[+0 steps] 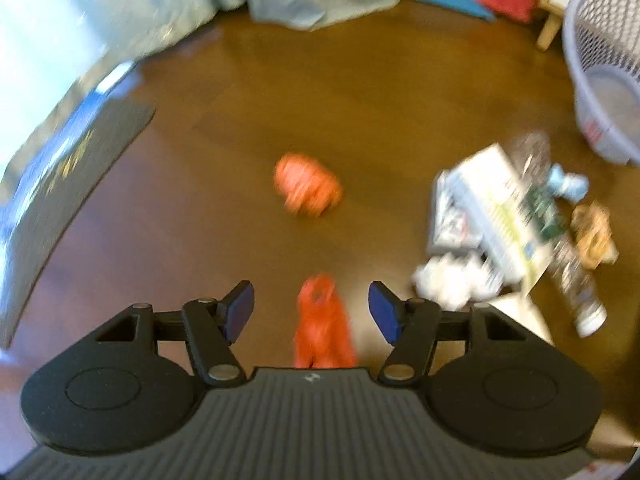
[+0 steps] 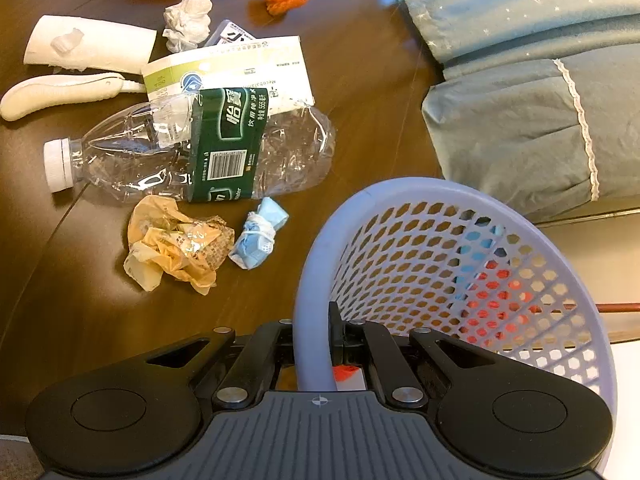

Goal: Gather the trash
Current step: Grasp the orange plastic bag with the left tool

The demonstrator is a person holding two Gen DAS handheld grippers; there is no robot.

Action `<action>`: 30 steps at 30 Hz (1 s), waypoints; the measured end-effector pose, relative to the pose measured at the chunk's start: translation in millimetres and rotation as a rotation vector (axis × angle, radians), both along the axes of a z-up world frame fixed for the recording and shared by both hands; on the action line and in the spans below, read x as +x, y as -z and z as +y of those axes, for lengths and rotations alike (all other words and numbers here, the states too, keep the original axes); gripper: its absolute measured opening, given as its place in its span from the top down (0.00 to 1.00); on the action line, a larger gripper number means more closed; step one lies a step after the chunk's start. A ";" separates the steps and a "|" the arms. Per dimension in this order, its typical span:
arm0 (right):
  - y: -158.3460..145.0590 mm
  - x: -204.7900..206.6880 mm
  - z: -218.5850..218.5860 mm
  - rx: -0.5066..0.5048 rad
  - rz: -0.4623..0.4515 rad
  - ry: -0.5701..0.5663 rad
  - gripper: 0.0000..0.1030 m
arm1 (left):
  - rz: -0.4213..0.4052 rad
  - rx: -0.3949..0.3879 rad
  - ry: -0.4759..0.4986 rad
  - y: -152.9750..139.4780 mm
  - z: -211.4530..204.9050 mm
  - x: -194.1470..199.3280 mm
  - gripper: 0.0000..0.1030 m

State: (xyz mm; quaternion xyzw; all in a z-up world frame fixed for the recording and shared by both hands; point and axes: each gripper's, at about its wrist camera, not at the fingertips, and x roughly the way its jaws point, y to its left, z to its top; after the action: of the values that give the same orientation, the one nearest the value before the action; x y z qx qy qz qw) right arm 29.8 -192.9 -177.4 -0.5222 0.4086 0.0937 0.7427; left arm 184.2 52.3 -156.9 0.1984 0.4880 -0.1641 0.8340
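1. An orange scrap [image 1: 323,320] is seen on the brown floor [image 1: 380,92] directly between the spread blue pads [image 1: 240,312] of the left gripper [image 1: 312,310], slightly nearer the camera than the pad tips. No pad is seen touching it, so the jaws are read as open around it, not gripping.
2. Its long axis is laid near-to-far, along the gripper's line, so a plain closing is judged enough to pinch it across its narrow width.
3. The scrap looks soft, crumpled and bright orange; the blur hides finer detail.
4. A second orange wad [image 1: 308,186] is seen farther off, ahead of the jaws and well apart from them.
5. Further right lie a white tissue ball [image 2: 188,20], a flattened carton [image 2: 224,72], a crushed clear bottle [image 2: 192,148], a tan wrapper [image 2: 176,244] and a blue mask [image 2: 260,238].
6. The lilac basket [image 2: 320,248] is held at its near rim by the closed right gripper [image 2: 316,344], far right of the scrap.
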 end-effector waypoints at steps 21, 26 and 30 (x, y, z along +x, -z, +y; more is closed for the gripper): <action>4.1 4.0 4.2 0.002 0.029 0.006 1.00 | 0.166 0.118 0.031 71.3 35.1 -54.1 0.42; 4.2 4.0 4.1 0.005 0.029 0.008 1.00 | 0.164 0.123 0.004 74.8 34.8 -53.2 0.47; 3.6 5.3 3.8 0.010 0.026 0.012 1.00 | 0.166 0.123 0.005 73.1 34.1 -52.4 0.53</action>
State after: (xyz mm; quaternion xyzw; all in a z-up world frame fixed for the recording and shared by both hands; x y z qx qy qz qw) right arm 35.0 -189.1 -181.0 -0.5146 0.4209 0.0979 0.7406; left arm 131.8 86.5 -230.0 0.2362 0.5639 -0.1519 0.7766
